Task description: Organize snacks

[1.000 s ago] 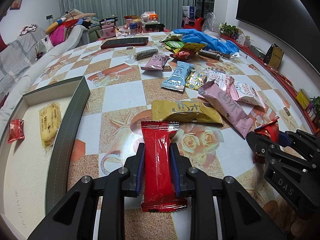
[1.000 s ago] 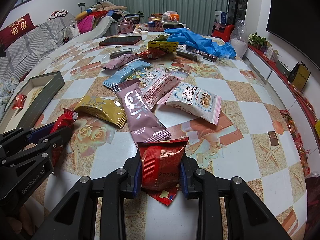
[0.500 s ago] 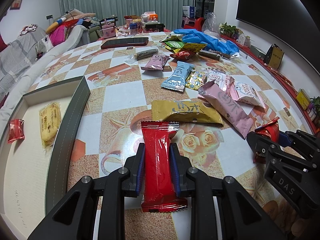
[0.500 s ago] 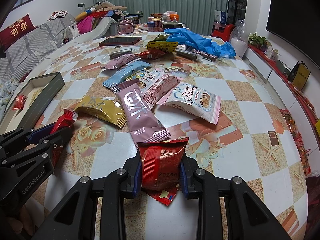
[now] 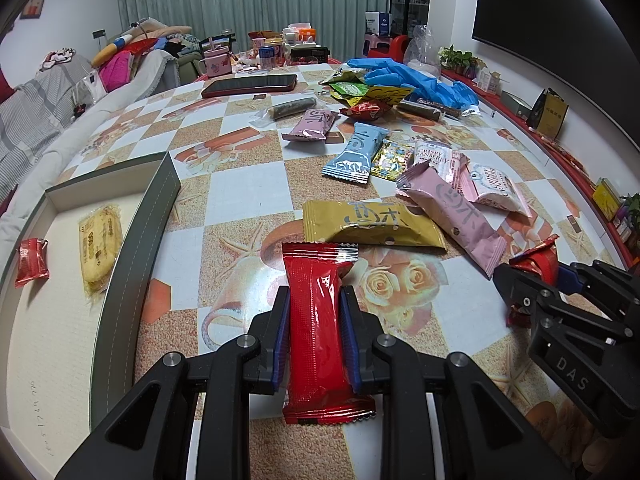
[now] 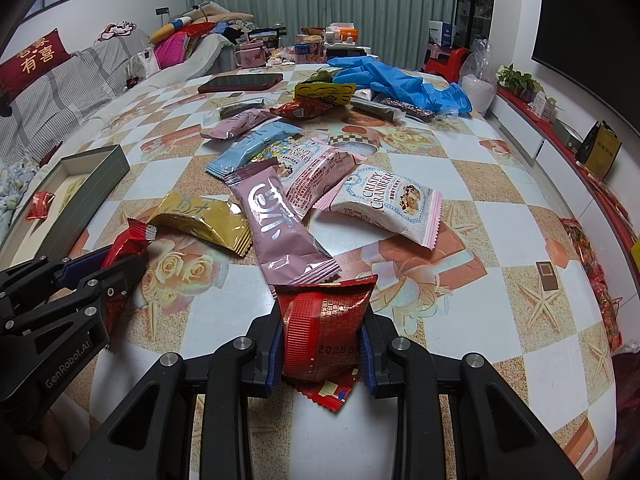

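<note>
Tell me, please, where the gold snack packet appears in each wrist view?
Left wrist view: the gold snack packet lies at centre, just beyond the long red packet.
Right wrist view: it lies left of centre.
Shared landmark: the long pink packet beside it, on its right.

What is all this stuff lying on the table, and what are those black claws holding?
long red packet: one, red, clamped in the left gripper
squat red packet: one, red, clamped in the right gripper
gold packet: one, gold, just beyond the long red packet
long pink packet: one, pink, mid-table
light blue packet: one, blue, further back
cranberry packet: one, white and pink, right of the long pink packet
box: one, grey, left edge, holding a yellow and a small red snack
blue gloves: blue heap, far end
phone: one, red-edged, far side
left gripper: black, shut
right gripper: black, shut
</note>
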The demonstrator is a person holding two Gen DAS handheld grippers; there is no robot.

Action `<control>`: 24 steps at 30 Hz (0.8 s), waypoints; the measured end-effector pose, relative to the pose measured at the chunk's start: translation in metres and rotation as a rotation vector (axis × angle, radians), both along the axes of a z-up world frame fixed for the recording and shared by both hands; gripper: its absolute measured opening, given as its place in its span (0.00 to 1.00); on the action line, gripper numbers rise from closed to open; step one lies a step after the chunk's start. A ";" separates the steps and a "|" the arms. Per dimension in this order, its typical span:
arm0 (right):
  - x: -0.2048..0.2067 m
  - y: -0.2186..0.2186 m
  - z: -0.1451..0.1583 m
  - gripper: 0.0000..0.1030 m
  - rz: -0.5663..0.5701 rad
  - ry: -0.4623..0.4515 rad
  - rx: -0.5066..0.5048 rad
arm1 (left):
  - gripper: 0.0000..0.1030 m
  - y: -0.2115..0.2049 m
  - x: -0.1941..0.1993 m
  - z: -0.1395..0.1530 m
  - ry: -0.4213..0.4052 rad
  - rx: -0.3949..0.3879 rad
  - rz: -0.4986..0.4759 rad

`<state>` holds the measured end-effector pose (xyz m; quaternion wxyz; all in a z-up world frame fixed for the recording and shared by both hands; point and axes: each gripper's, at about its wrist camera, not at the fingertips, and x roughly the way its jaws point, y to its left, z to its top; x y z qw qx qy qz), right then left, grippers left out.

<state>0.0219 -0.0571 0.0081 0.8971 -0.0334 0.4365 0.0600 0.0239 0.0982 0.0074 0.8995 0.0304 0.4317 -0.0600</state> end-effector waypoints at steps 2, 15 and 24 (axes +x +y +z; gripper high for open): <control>0.000 -0.001 0.000 0.31 -0.001 0.000 0.000 | 0.25 0.000 0.000 0.000 0.000 0.002 0.000; -0.003 0.006 0.000 0.37 0.049 0.006 -0.009 | 0.25 0.002 0.000 0.000 0.000 -0.003 0.000; -0.011 0.009 0.006 0.33 0.064 0.031 -0.012 | 0.24 -0.006 -0.003 0.000 0.003 0.016 -0.034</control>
